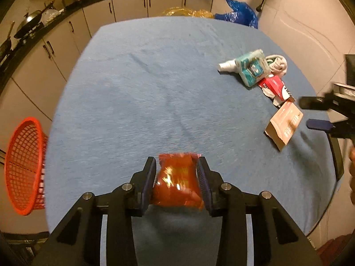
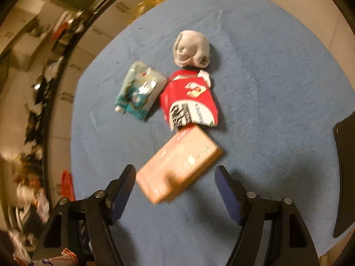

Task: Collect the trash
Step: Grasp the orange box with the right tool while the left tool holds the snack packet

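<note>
In the left wrist view the left gripper point(image 1: 176, 181) has its jaws drawn in on a red packet point(image 1: 177, 184), both pads pressed against its sides near the near edge of the blue cloth point(image 1: 155, 77) that covers the table. The packet bulges and creases between the pads and its film glints, so it looks light, soft and slick; a squeeze across the middle, as here, seems the safest hold, since an edge would likely slide out. A red basket point(image 1: 24, 168) stands off the table's left edge, probably where the trash goes. Far right lie a teal pack point(image 1: 251, 68), a white bottle point(image 1: 227, 66) touching it, a red carton point(image 1: 275, 87) and a tan box point(image 1: 285, 125), with the right gripper point(image 1: 315, 113) just beside the box. In the right wrist view the right gripper point(image 2: 175, 184) stands wide open and holds nothing; the tan box point(image 2: 179, 166) lies tilted between its fingers, its near corner in the gap, and the pads appear clear of it, though blur leaves this uncertain. The box looks stiff, light cardboard with flat faces, best pinched across its narrow width. Beyond it the red carton point(image 2: 188, 97) is crumpled and touches the box; the teal pack point(image 2: 139, 90) lies just beside the carton, and a grey cloth bundle point(image 2: 192, 49) sits behind, soft and shapeless.
</note>
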`<control>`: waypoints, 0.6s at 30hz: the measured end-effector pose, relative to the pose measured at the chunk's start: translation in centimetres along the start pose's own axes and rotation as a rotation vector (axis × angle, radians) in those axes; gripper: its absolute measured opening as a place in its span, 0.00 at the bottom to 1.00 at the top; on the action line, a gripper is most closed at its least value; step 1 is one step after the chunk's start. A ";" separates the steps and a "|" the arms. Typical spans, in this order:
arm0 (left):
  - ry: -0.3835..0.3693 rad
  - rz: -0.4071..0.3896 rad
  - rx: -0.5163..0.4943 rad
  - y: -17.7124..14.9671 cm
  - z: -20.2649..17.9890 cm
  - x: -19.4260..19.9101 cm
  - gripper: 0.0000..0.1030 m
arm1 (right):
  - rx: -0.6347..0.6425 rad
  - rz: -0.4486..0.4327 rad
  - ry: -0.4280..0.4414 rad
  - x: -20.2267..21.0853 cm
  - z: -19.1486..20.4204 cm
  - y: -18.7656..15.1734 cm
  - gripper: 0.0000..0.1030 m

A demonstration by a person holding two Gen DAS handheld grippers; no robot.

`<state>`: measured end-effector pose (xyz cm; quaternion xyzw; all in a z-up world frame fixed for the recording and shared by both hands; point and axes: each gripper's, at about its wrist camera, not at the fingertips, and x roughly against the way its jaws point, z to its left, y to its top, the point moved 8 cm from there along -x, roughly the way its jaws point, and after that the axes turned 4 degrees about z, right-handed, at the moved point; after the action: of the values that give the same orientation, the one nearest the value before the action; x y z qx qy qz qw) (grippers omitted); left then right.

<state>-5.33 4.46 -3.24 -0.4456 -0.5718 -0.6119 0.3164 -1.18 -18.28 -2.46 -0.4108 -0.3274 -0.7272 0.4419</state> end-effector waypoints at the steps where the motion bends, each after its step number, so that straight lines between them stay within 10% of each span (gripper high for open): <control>1: 0.002 -0.007 -0.002 0.0 0.3 0.5 0.36 | -0.010 0.007 -0.011 -0.4 0.3 0.2 0.78; 11: -0.004 -0.043 -0.005 -0.6 2.3 3.0 0.36 | 0.230 0.089 -0.233 -5.4 5.8 -1.4 0.78; 18: -0.024 -0.007 0.038 -1.1 2.9 2.1 0.42 | 0.299 0.109 -0.192 -4.6 6.2 -2.9 0.63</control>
<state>-6.59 7.73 -1.93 -0.4449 -0.5888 -0.5963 0.3159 -0.68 -10.18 -4.13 -0.4254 -0.4497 -0.6027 0.5035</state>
